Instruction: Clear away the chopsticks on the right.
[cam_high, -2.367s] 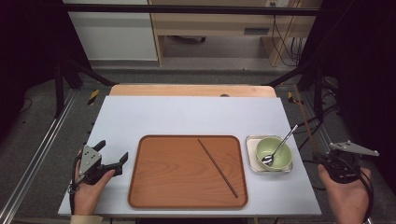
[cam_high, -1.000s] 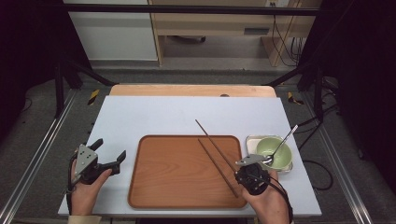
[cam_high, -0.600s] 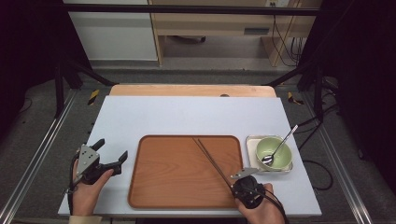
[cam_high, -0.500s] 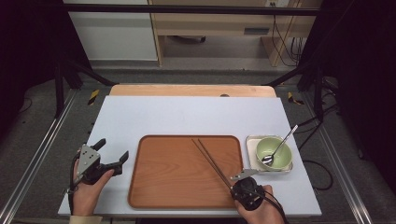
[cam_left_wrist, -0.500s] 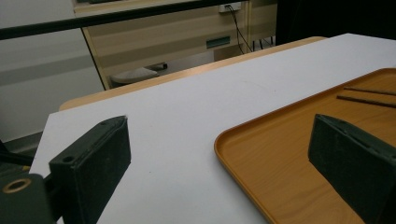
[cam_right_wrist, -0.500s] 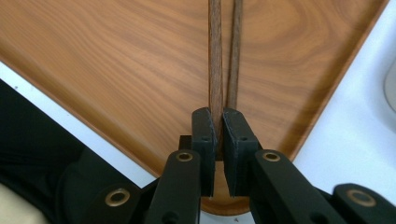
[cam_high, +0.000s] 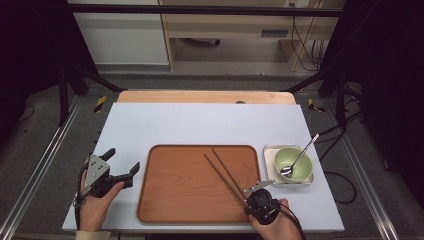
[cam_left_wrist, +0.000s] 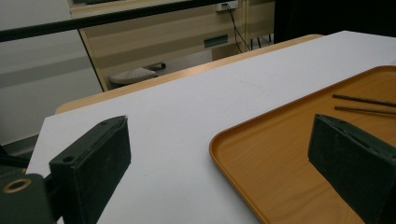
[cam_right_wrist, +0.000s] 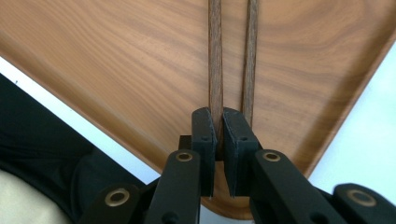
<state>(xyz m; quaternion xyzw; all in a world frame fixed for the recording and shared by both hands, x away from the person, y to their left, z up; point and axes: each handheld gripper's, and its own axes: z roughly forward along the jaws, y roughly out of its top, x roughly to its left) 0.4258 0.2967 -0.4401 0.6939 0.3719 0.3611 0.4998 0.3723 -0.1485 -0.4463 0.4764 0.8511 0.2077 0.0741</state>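
Two dark wooden chopsticks lie side by side, slanting across the right half of the brown wooden tray. My right gripper is at their near ends, over the tray's front right corner. In the right gripper view the gripper is shut on the left chopstick, while the second chopstick runs just to the right, outside the jaws. My left gripper rests open on the table left of the tray. Its view looks over the tray's corner toward the chopstick tips.
A pale green bowl with a metal spoon leaning in it stands on a small white square dish right of the tray. The white tabletop stretches bare behind the tray. Dark frame posts stand at both sides.
My right gripper came in from the far right holding a chopstick, then sank toward the near edge, laying it beside the one on the tray. The left gripper stayed put.
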